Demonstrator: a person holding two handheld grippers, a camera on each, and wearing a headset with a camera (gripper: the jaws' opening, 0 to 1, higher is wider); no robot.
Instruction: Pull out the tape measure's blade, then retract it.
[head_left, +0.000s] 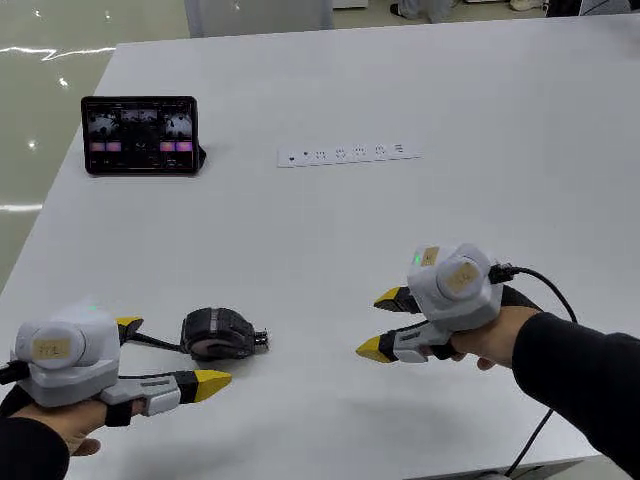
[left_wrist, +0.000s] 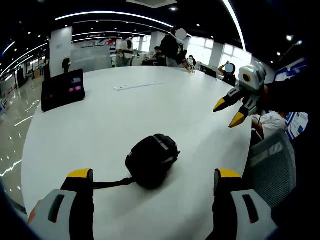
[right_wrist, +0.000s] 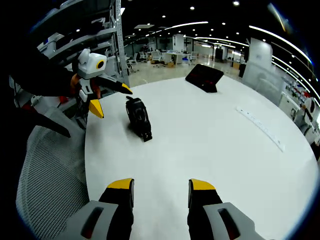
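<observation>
A black tape measure (head_left: 218, 333) lies on the white table (head_left: 330, 230) at the near left, its blade tip pointing right and no blade drawn out. My left gripper (head_left: 172, 352) is open, its yellow-tipped jaws standing on either side just short of the case, not touching it. In the left gripper view the tape measure (left_wrist: 152, 159) sits slightly ahead of the left gripper (left_wrist: 153, 175), and a black strap runs from the case toward the left jaw. My right gripper (head_left: 380, 322) is open and holds nothing, well to the right of the case. From the right gripper (right_wrist: 161, 185), the tape measure (right_wrist: 138, 116) lies farther off.
A black tablet (head_left: 140, 135) stands at the far left of the table. A white power strip (head_left: 347, 153) lies flat at the back middle. A cable trails from the right gripper over the near table edge. A grey mesh chair (right_wrist: 50, 175) stands beside the table.
</observation>
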